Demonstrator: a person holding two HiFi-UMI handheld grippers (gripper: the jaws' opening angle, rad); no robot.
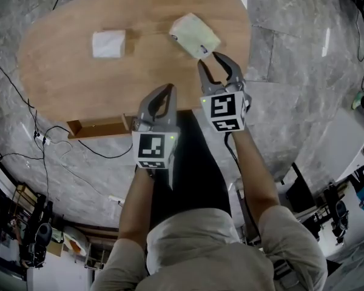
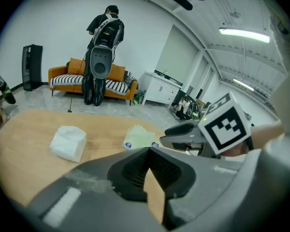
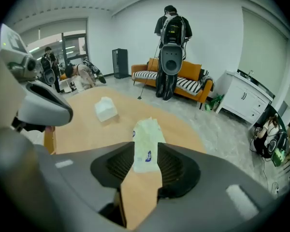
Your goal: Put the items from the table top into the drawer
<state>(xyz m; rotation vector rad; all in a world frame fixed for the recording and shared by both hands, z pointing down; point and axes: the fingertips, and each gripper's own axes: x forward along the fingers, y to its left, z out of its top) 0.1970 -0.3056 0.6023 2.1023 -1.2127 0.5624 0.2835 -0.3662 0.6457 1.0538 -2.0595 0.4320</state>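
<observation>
On the oval bench (image 1: 60,83), we should slide the spread right gripper (image 1: 209,61) squarely around the pack (image 1: 194,34) before squeezing, and hold the pressed-together left gripper (image 1: 168,88) clear of it.

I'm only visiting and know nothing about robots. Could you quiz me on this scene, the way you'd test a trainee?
1. True or false: a white pack and a pale green pack both lie on the wooden table.
2. Which gripper has its jaws apart? A. left gripper B. right gripper
3. Fill in: the open drawer juts out nearer the ___ gripper.
Key: 1 true; 2 B; 3 left.
</observation>
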